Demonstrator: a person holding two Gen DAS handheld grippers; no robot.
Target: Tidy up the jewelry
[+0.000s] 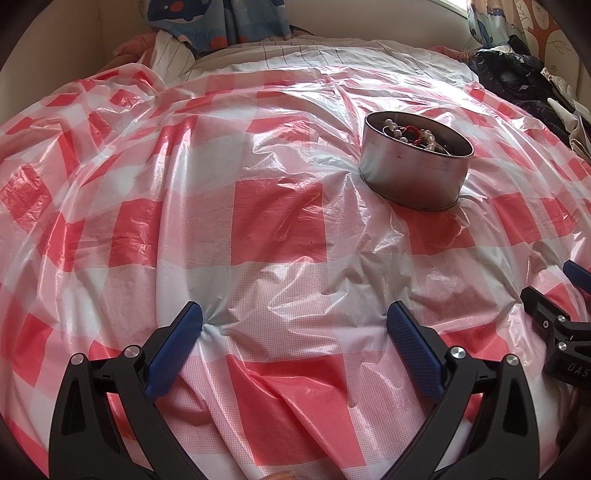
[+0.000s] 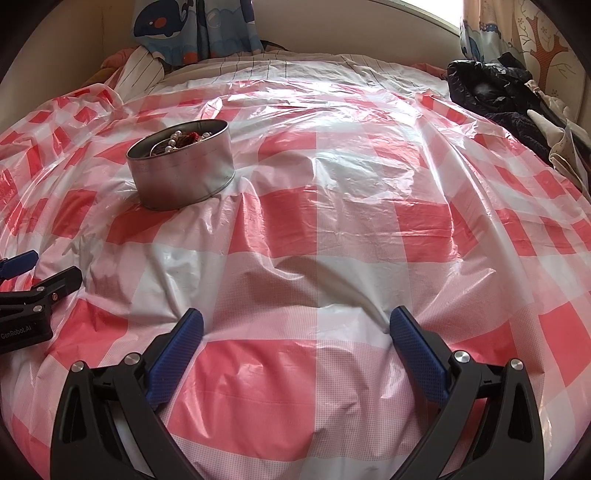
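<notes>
Left gripper [image 1: 295, 325] and right gripper [image 2: 295, 332] both released, empty, low over the checked plastic sheet [image 1: 277, 221] covering the bed. Jewelry [image 1: 410, 134] lies inside the round metal tin [image 1: 413, 173], well ahead of both

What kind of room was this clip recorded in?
Most likely a bedroom: the checked plastic sheet lies over a soft bed with striped bedding, cartoon whale curtains hang behind, and dark clothes are piled beside it.
</notes>
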